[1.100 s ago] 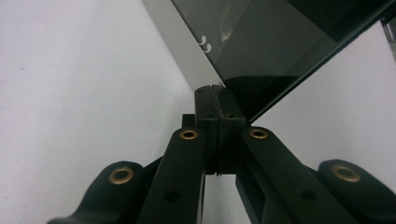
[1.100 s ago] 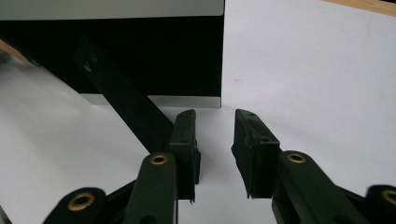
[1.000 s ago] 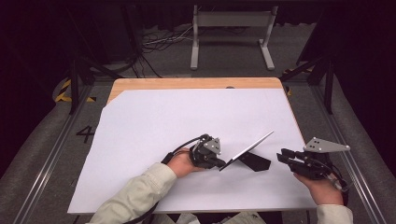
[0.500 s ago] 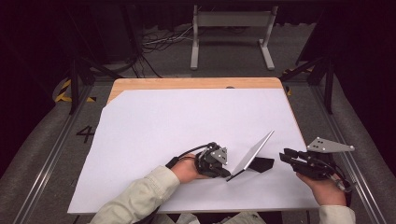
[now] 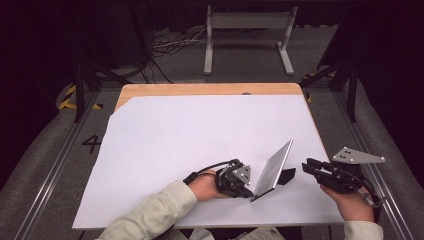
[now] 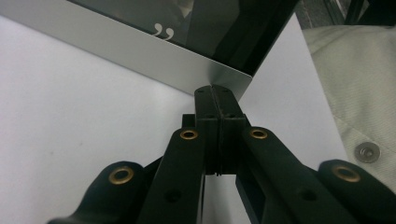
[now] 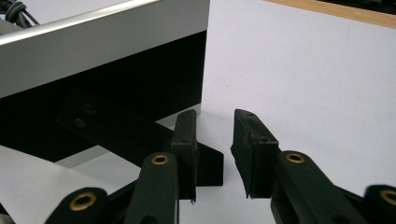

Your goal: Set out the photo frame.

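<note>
Picture frame [image 5: 272,169], silver-edged with a black back, stands tilted on the white sheet [image 5: 200,135] at about 5 o'clock of the table [image 5: 150,91], propped on a black easel leg [image 5: 287,176] that rests on the sheet behind it.

At left, the left gripper [image 5: 246,191] is clamped on the frame's near bottom corner; the left gripper view shows its jaws pressed together on the silver edge [image 6: 140,53], with a white quotation mark printed on the dark glass above. The left hand [image 5: 205,185] lies on the sheet at the frame's 9 o'clock, sleeve trailing toward 7 o'clock. Compared with half a second ago, the hand and gripper sit slightly nearer the table's front edge, and the frame stands steeper.

At right, the right gripper [image 5: 306,165] hovers at the frame's 3 o'clock, jaws parted and empty, just apart from the easel leg, much where it was before. Its own view looks onto the frame's black back [image 7: 107,79] and the leg [image 7: 121,128].
</note>
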Demonstrator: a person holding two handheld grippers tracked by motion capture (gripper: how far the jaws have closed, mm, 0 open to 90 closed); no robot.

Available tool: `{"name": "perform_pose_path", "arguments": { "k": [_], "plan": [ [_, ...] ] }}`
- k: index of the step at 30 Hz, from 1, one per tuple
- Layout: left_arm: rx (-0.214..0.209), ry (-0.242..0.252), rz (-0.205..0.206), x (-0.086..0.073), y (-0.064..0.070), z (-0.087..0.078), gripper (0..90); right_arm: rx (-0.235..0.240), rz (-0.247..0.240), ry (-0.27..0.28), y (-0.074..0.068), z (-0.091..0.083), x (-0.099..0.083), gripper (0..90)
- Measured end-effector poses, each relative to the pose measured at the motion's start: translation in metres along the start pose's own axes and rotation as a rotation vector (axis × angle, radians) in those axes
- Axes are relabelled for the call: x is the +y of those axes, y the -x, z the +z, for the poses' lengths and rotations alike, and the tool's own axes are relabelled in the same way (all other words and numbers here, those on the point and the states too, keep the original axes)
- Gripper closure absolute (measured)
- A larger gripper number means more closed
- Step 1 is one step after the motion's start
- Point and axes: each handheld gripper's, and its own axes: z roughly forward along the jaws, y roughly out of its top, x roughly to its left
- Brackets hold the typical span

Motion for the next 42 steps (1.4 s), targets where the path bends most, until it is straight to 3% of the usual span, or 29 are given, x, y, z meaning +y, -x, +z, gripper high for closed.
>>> {"name": "perform_pose_path", "arguments": {
  "k": [13, 24, 34, 39, 42],
  "plan": [
    [-0.040, 0.000, 0.046, 0.015, 0.005, 0.014, 90.0, -0.028, 0.028, -0.002, 0.002, -0.010, -0.008, 69.7],
    [-0.076, 0.023, 0.052, 0.026, 0.007, 0.026, 90.0, -0.049, 0.050, 0.009, 0.006, -0.021, -0.014, 69.7],
    [-0.068, 0.047, 0.063, 0.035, 0.012, 0.037, 90.0, -0.058, 0.063, 0.011, 0.007, -0.025, -0.016, 69.6],
    [-0.042, 0.057, 0.055, 0.044, 0.012, 0.045, 90.0, -0.061, 0.077, 0.014, 0.010, -0.026, -0.017, 69.5],
    [-0.033, 0.067, 0.106, 0.047, 0.016, 0.050, 89.6, -0.060, 0.079, 0.017, 0.011, -0.026, -0.017, 69.5]
  ]
}}
